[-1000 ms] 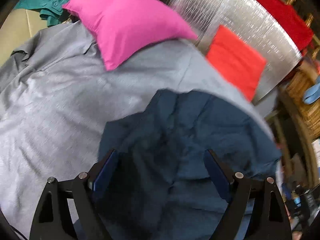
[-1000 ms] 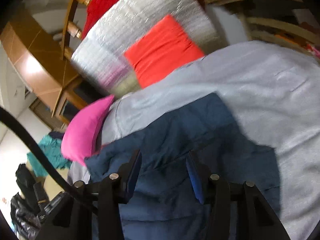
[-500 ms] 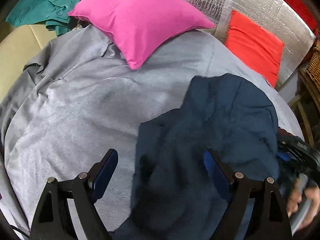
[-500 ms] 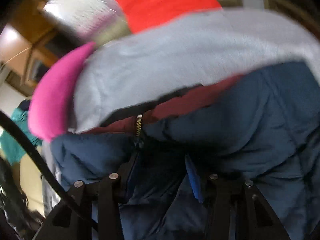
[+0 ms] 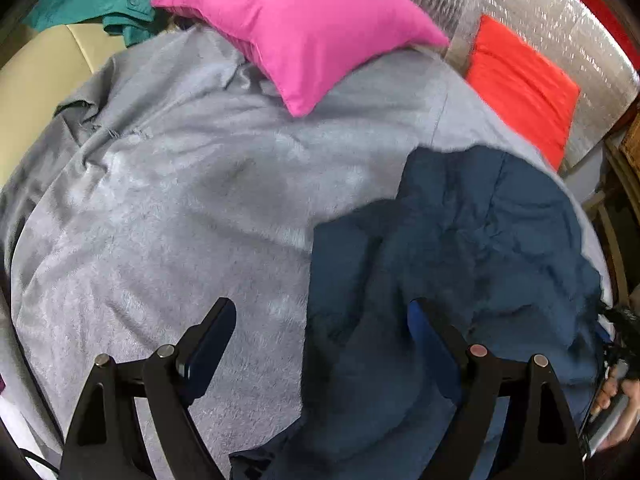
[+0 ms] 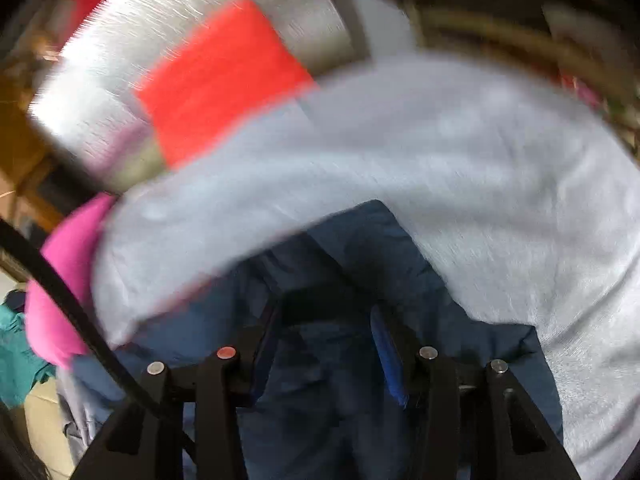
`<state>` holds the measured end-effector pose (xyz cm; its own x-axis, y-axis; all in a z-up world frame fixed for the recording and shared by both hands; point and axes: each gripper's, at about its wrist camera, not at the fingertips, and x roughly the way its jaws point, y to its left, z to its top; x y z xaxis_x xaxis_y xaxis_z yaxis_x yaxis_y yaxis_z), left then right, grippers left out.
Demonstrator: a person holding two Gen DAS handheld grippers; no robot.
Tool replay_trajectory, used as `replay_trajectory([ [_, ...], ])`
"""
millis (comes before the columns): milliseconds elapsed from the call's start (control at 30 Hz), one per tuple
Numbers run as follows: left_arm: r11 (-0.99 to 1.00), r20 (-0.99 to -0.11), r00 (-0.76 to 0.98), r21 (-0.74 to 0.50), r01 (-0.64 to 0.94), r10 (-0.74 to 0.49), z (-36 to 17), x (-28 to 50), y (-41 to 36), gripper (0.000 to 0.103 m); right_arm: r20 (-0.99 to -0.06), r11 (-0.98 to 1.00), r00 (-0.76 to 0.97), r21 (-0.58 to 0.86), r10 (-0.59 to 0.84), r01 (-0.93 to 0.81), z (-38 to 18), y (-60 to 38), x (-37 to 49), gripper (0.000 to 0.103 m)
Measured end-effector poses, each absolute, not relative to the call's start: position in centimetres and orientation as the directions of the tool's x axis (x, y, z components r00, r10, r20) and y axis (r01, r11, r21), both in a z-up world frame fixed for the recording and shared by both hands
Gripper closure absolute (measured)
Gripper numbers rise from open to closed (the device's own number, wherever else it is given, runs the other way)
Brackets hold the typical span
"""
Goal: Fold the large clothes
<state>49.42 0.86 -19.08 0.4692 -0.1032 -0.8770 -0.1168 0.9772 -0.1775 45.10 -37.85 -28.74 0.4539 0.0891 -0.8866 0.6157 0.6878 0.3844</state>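
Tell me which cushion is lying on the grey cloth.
The pink cushion: its lower corner overlaps the grey cloth. The red cushion sits beyond the cloth's edge, against the silver padding.

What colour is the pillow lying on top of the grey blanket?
Bright pink. The pillow shows best in the left wrist view, resting on the grey blanket.

Readable text: none in either view.
Labels, brands: none legible on the navy jacket (image 5: 460, 240), the grey blanket (image 5: 180, 200) or the pink pillow (image 5: 304, 28).
Numbers, signs: none legible on the red cloth (image 5: 524, 84) or the silver sheet (image 6: 132, 68).
Right wrist view: heavily blurred.
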Motion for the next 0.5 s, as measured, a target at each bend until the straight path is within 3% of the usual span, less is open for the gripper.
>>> replay_trajectory([
  [167,0.983,-0.897,0.433,-0.152,-0.103,-0.094,-19.9,49.7,0.5,0.015,-0.849,0.743,0.523,0.396,0.073,0.540,-25.3,-35.9,44.5,0.051],
  [333,0.982,-0.885,0.458,-0.152,-0.109,-0.086,-18.9,49.5,0.8,0.015,-0.755,0.820,0.594,0.509,0.280,0.261,-20.9,-27.2,46.5,0.051],
  [500,0.977,-0.886,0.453,-0.168,-0.129,-0.093,-19.0,49.6,1.6,0.015,-0.787,0.822,0.458,0.539,0.413,0.185,-23.3,-19.8,51.5,0.051],
])
